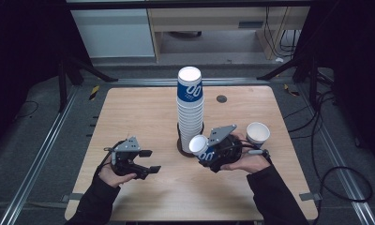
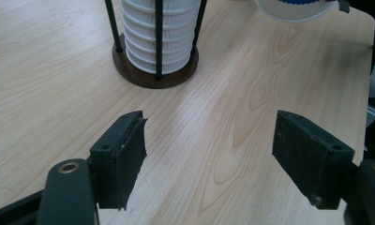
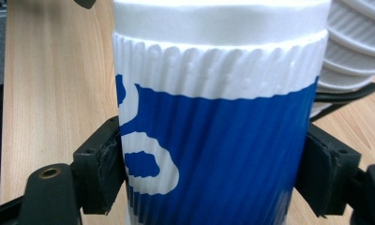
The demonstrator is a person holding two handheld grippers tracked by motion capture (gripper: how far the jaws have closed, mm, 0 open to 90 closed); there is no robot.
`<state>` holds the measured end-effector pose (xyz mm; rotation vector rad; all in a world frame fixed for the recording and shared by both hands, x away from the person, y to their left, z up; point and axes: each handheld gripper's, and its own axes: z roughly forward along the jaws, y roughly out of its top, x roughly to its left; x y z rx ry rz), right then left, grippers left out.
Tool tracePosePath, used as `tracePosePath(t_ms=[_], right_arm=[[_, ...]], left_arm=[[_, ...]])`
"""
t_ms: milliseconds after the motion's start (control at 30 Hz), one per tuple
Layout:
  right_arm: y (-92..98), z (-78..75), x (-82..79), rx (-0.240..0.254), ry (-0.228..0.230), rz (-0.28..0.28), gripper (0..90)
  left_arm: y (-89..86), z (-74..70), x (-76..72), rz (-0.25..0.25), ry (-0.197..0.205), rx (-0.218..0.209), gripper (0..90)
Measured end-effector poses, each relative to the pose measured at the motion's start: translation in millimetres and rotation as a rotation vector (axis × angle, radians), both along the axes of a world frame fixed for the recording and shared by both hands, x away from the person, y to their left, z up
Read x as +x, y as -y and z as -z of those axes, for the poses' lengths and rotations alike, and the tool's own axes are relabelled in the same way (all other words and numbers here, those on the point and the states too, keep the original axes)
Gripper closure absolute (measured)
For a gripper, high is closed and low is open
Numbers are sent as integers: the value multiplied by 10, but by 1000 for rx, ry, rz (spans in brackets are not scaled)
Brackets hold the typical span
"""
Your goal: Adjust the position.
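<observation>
The right tongs [image 1: 205,151] are clenched on a blue-and-white paper cup [image 1: 200,146], its ribbed wall pressed between both pads in the right gripper view, and they hold it tipped on its side above the counter [image 1: 143,112], just beside the foot of the tall cup stack [image 1: 190,110] in its round wooden holder [image 2: 153,77]. The left tongs [image 1: 150,161] are released, jaws apart with bare counter between them. 1 more white cup [image 1: 258,133] stands upright near the right hand.
</observation>
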<state>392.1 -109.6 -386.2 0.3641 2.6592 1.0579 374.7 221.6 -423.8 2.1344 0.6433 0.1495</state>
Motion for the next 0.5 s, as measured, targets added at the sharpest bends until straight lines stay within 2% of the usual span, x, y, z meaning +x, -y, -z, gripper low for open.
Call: tracePosePath(t_ms=[167,500], right_arm=[[-56,21,10,-6,-9,-9,212],[-249,70,-5,-52,-13,-60,213]], left_arm=[[30,-28,-28,16,5,-10,245],[124,-67,-80,50,17,-12,234]])
